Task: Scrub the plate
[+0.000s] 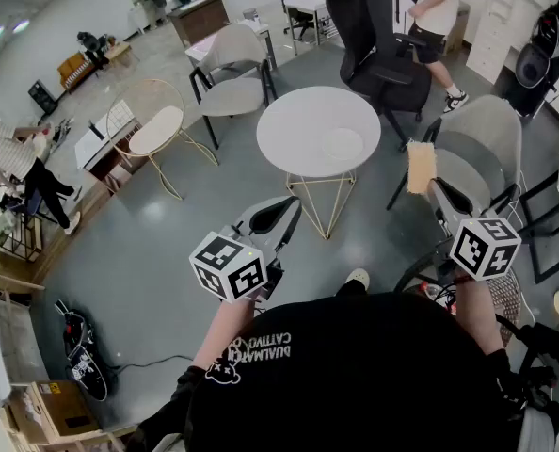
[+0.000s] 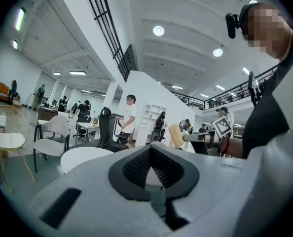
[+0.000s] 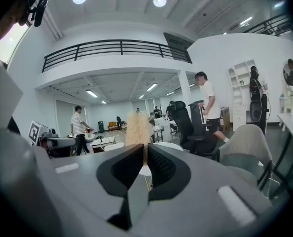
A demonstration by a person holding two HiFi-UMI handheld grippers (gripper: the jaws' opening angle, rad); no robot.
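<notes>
A round white table (image 1: 298,121) stands ahead of me, and a pale white plate (image 1: 343,144) lies on its right half. My right gripper (image 1: 429,189) is shut on a tan scrubbing sponge (image 1: 421,166) and holds it in the air beside the table's right edge, short of the plate. In the right gripper view the sponge (image 3: 137,128) sticks up between the closed jaws of the right gripper (image 3: 142,148). My left gripper (image 1: 287,207) hovers shut and empty in front of the table. In the left gripper view the left gripper (image 2: 151,147) shows its jaws closed, with the sponge (image 2: 175,135) off to the right.
Chairs ring the table: a grey one (image 1: 232,73) and a wire one with a cream seat (image 1: 157,125) to the left, a black office chair (image 1: 374,36) behind, a grey one (image 1: 487,149) right. People stand and walk farther back. A black bag (image 1: 80,351) lies on the floor.
</notes>
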